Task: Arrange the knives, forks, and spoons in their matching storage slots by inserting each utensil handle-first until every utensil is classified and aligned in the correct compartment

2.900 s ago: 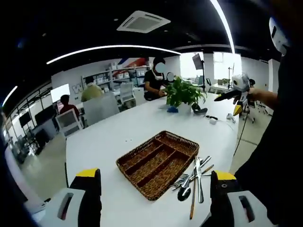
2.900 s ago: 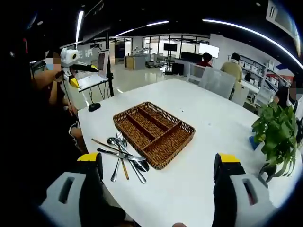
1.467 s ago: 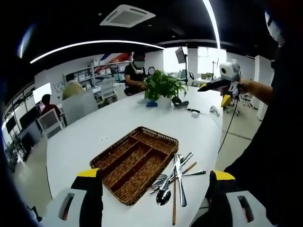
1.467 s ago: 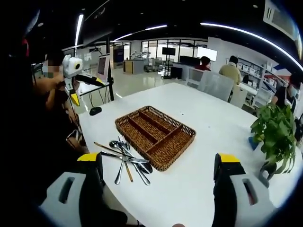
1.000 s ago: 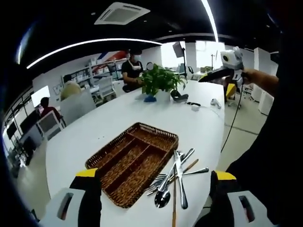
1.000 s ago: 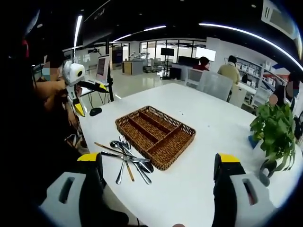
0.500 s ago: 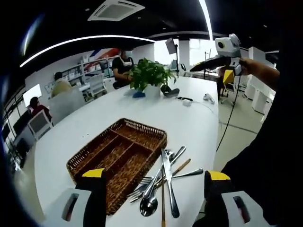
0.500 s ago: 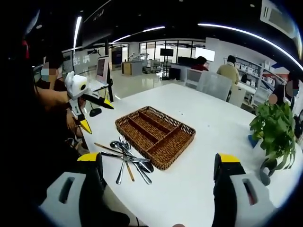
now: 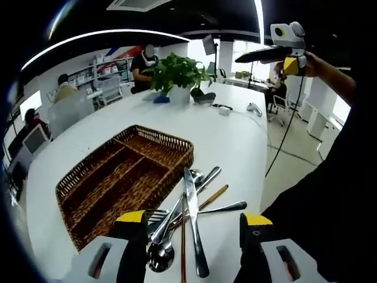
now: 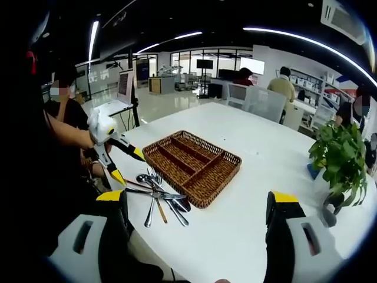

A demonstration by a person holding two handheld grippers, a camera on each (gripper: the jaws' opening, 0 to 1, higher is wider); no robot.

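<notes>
Now my left tongs have dropped close over the cutlery pile — jaws wide, empty; right tongs gape too. Tray, at ten o'clock, holds nothing yet.

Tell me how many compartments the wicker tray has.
4: three long slots run side by side along the wicker tray, and one crosswise slot sits at its end nearer the potted plant. All look empty.

open office: desks, shelving, seated people.
</notes>
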